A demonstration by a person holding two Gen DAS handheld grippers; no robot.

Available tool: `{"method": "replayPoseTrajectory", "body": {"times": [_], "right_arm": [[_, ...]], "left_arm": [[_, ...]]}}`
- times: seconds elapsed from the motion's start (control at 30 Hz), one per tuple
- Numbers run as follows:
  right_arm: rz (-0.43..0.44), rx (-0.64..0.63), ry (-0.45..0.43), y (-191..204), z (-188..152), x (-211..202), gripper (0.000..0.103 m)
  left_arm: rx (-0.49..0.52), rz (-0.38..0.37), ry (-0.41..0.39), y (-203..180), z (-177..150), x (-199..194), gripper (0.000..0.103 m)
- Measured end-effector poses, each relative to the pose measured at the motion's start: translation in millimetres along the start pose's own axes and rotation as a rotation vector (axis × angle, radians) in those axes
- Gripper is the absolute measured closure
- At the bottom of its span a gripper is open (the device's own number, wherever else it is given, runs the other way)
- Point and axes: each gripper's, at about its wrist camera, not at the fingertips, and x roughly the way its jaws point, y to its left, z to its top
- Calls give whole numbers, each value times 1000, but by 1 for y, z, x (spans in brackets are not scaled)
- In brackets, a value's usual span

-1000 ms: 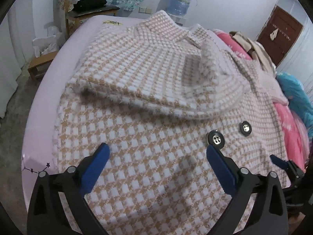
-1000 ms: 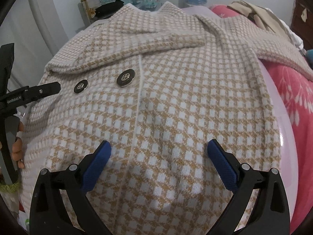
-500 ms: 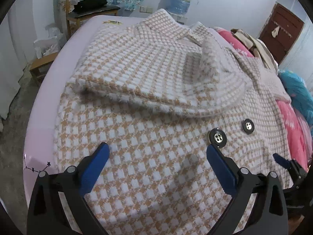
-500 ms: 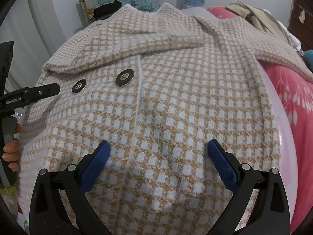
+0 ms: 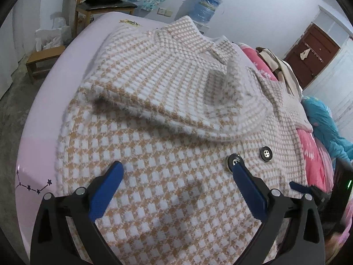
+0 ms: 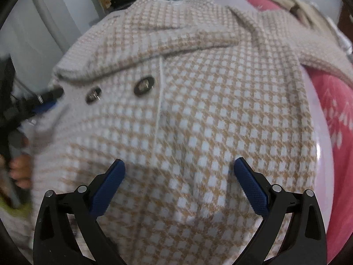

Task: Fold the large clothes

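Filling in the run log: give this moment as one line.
task: fold coat | left gripper: open, over hem | right gripper: open, over hem | houndstooth coat: flat on bed, one sleeve folded across front | grasped: nothing

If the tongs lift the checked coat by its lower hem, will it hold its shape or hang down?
The checked coat will probably droop, since its folded sleeve already sags in soft curves. The thick, fuzzy knit suggests some weight, so both open tongs may be needed. The fuzzy surface likely grips rather than slips.
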Motion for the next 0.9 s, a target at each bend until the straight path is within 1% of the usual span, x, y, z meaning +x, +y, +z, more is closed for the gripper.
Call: {"method": "replayPoseTrajectory", "body": {"times": [0.07,0.13,0.17,0.2,0.23,0.3,0.33,0.4,0.43,0.47,0.53,0.57,0.6,0.63,0.67,0.7,0.73,0.77,0.8,0.87,0.9], "right_arm": [[68,34,-25,-9,17,-12,8],[94,57,-55,-17,35,-22,8],[104,79,-72,-25,52,-27,8],[118,94,-84,-30,61,-28,8],[164,124,-107,-39,77,-28,8],[239,192,-117,-54,96,-20,8],[281,261,-104,-66,108,-10,12],[343,334,-82,-82,123,7,20],[357,360,-69,-87,129,16,23],[338,400,-46,-94,136,30,27],[310,438,-15,-99,141,46,42],[291,459,2,-102,145,55,45],[285,471,-4,-103,147,58,48],[275,473,-20,-105,148,58,54],[248,468,-19,-103,153,60,59],[219,469,-24,-102,156,61,69],[209,468,-25,-101,158,62,77],[197,457,-26,-97,162,64,81],[191,446,-30,-96,168,66,88],[174,410,-62,-85,185,64,90],[177,400,-81,-74,188,56,91]], "left_arm": [[4,0,-2,0,0,-1,6],[-4,-2,-7,1,0,-3,6],[-9,2,-17,2,1,-5,5],[-10,18,-34,2,1,-7,6],[-8,39,-56,3,2,-9,6],[0,63,-86,5,5,-12,6],[-3,79,-90,7,6,-12,6],[-18,103,-86,13,6,-9,6],[-34,107,-83,18,6,-8,6],[-45,107,-81,21,7,-6,6],[-47,99,-100,23,5,-8,6],[-44,101,-104,23,4,-8,6],[-39,104,-108,23,3,-8,6],[-33,109,-113,22,2,-8,6],[-29,112,-115,23,1,-8,6],[-25,116,-118,23,1,-8,6],[-24,119,-120,22,1,-7,6],[-24,120,-121,22,1,-6,6],[-27,119,-124,22,0,-7,5],[-34,112,-128,22,1,-7,6],[-39,105,-130,23,0,-7,6]]}}
